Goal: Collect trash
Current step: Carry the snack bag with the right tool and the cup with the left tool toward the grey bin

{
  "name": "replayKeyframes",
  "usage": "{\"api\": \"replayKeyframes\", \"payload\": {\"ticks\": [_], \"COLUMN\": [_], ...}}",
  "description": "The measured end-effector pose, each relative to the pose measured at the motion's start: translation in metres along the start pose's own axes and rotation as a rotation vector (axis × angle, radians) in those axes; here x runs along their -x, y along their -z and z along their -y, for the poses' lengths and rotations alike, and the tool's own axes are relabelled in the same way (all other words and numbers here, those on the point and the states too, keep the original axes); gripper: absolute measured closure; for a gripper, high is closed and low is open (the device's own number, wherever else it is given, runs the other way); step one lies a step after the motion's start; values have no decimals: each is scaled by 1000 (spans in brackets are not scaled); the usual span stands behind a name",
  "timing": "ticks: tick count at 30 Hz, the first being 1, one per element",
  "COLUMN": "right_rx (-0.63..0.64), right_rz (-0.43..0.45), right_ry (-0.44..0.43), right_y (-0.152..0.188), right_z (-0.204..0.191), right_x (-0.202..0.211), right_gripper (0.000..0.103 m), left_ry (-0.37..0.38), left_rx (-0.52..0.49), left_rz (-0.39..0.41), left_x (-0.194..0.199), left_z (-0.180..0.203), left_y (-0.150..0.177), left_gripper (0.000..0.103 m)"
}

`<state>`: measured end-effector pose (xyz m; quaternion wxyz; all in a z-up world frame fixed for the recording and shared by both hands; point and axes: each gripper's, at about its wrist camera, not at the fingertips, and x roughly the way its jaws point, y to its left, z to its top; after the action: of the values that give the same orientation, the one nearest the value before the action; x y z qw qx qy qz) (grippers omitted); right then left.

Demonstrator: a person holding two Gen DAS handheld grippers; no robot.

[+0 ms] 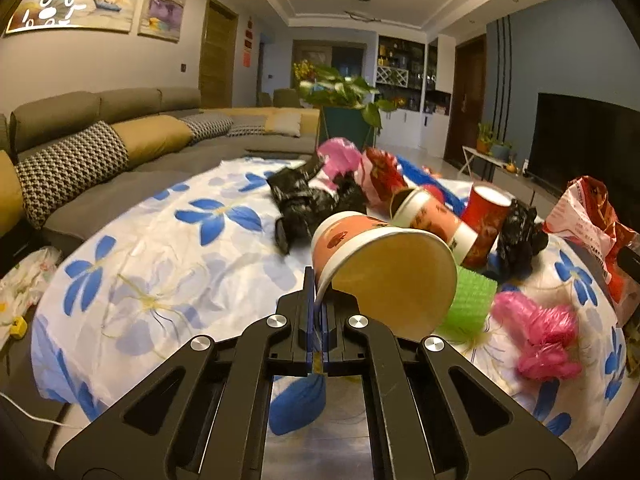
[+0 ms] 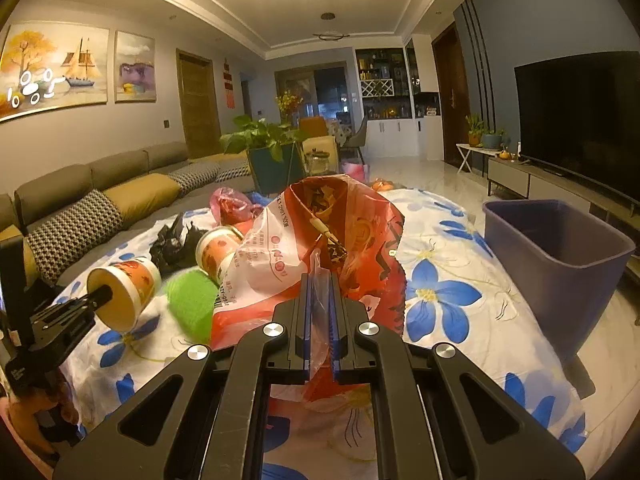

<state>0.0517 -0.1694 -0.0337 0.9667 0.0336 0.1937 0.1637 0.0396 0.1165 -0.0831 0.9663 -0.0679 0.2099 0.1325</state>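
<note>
Already clamped: left gripper (image 1: 318,300) pinches a paper cup's (image 1: 372,256) rim, right gripper (image 2: 320,304) grips the red plastic bag (image 2: 320,240), lower centre; thin holds could slip.

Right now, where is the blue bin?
In the right wrist view, the blue bin stands at the right edge of the flowered cloth, right of the red bag, below the television.

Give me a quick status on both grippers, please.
Left gripper shut on paper cup rim. Right gripper shut on red plastic bag. Bin unobstructed.
</note>
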Motion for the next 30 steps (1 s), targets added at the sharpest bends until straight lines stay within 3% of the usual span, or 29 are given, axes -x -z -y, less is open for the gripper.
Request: {"api": "replayKeyframes", "payload": {"ticks": [5,11,18,22,30], "right_rx": [-6,-7,-23,-32,-63], "right_rz": [33,79,161,204,258], "right_ry": [17,64,211,307,472], "right_y": [-7,-15,-31,-44,-58], "right_z": [5,13,46,74,134], "right_x": [10,24,46,56,60], "right_gripper": [95,95,95,95,95], "left_ry": [18,105,334,427,522], "left_rx": [-4,-57,-116,-157,-191], "left_rz": [37,86,163,205,210], "left_x": [15,38,66,73,53], "left_z": [4,39,118,171,269], "left_y": [-14,-42,-88,-110,-122], "left_gripper": [101,101,101,101,101]}}
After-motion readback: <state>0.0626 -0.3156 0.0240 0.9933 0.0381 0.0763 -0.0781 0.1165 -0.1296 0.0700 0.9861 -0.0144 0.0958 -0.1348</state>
